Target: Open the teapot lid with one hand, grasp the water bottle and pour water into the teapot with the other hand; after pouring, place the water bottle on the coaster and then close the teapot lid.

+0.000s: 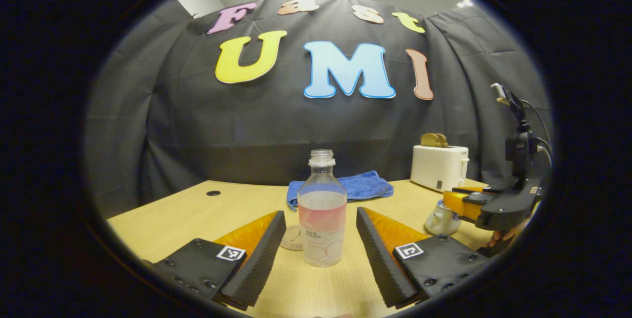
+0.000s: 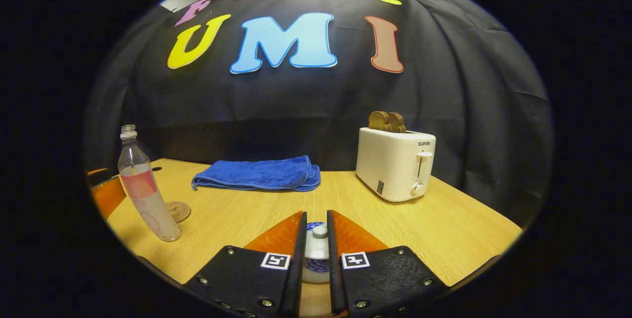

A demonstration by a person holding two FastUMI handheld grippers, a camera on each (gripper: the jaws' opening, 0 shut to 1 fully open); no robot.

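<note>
While the left gripper (image 1: 321, 239) gapes around the water bottle (image 1: 322, 214), the right gripper (image 2: 316, 246) pinches the teapot lid (image 2: 318, 233).

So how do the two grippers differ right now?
The left gripper is open, its fingers wide on either side of the clear plastic water bottle, not touching it. The right gripper is nearly closed around the small white teapot's lid knob. Both hover low over the wooden table.

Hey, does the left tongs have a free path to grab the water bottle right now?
Probably yes. The left tongs are open, and the uncapped water bottle stands upright between the fingers with a gap on each side. The coaster lies behind the bottle, out of the way.
</note>
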